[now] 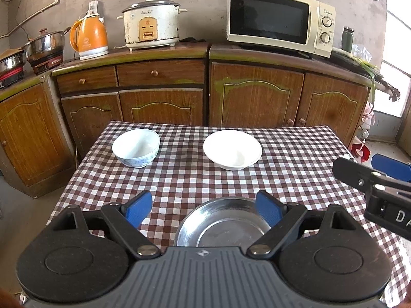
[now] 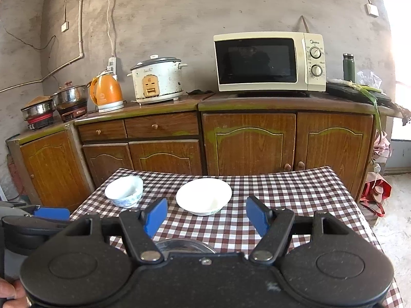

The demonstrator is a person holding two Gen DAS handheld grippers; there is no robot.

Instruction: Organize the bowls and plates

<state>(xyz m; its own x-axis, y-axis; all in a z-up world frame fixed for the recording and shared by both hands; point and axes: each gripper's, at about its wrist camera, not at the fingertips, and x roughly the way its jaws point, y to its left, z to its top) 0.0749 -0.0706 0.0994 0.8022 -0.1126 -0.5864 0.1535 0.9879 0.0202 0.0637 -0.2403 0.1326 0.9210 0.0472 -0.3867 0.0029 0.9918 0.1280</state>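
left gripper (image 1: 204, 209): fingers wide, holding nothing, above table's near edge | right gripper (image 2: 205, 217): fingers wide, holding nothing | steel plate (image 1: 223, 224): lower centre, under left gripper | blue-patterned bowl (image 1: 136, 147): centre left | white bowl (image 1: 232, 148): centre | checked tablecloth (image 1: 179, 179)

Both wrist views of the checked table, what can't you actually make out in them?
- Metal plate: its near edge is hidden behind the left gripper body in the left wrist view; in the right wrist view only a sliver shows above the right gripper.
- White bowl and blue-patterned bowl: the outer far sides are hidden by their own rims.
- Microwave dial markings: too small to read.
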